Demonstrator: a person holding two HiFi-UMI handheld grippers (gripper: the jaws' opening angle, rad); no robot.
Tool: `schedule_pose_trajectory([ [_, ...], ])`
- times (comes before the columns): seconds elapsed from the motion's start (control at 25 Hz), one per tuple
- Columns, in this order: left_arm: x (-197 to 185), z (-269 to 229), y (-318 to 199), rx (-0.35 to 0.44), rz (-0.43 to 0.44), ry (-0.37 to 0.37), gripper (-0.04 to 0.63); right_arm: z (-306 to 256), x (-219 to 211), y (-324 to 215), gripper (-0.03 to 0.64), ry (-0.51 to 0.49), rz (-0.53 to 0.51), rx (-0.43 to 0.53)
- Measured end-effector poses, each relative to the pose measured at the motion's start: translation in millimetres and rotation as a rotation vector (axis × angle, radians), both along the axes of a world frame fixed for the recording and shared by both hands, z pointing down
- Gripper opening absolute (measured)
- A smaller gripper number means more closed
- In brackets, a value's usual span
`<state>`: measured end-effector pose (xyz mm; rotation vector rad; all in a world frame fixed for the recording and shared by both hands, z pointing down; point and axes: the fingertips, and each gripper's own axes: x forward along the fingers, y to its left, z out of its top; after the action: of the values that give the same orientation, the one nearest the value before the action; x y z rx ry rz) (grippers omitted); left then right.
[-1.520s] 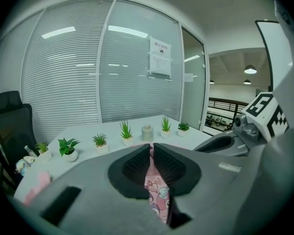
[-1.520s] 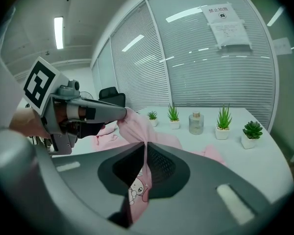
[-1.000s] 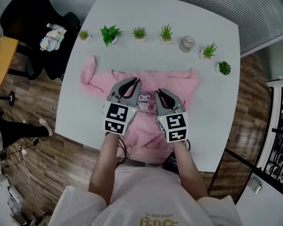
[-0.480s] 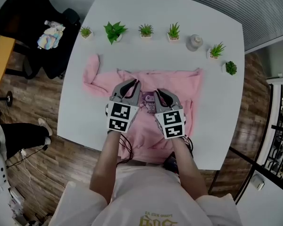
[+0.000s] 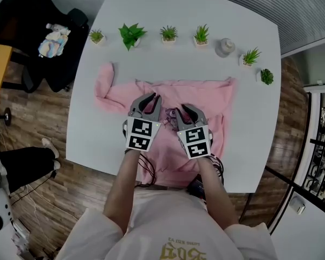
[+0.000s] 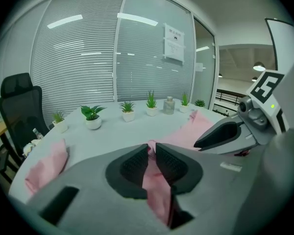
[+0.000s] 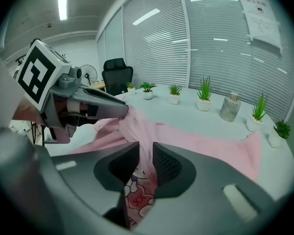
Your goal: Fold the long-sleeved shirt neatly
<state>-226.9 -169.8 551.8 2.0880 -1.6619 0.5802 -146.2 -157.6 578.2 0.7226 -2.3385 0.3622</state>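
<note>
As both jaws have just been opening, left gripper (image 5: 149, 98) lightly pinching the shirt (image 5: 206, 97), right gripper (image 5: 180, 110) loose around it, lay it flat.

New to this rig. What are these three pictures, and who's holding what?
No robot: a person holds a two-jaw tool in each hand. The top-down picture is from a head camera; the other two ride on the left tool and right tool, looking along their jaws. A pink shirt lies on the white table, potted plants behind it. Both tools' jaws have just been opening with shirt cloth between them; the left looks pinched on it, the right looser.
</note>
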Motion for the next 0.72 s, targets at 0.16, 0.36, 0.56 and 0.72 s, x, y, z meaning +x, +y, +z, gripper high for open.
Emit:
schedule_pose_trajectory([
  [0.16, -6.5, 10.4, 4.3, -0.030, -0.014, 0.008, 0.095, 7.5, 0.4, 3.1, 0.162, 0.021, 0.012, -0.014],
  [0.36, -14.9, 18.0, 9.0, -0.049, -0.036, 0.006, 0.164, 5.1, 0.8, 5.2, 0.199, 0.023, 0.033, -0.002],
  [0.56, -20.2, 13.7, 13.1, -0.034, -0.050, 0.032, 0.195, -7.3, 3.2, 8.1, 0.210, -0.004, 0.067, 0.009],
  [0.72, -24.3, 1.6, 15.8, -0.006, -0.062, 0.060, 0.199, -26.0, 5.8, 8.9, 0.212, -0.041, 0.099, 0.032],
])
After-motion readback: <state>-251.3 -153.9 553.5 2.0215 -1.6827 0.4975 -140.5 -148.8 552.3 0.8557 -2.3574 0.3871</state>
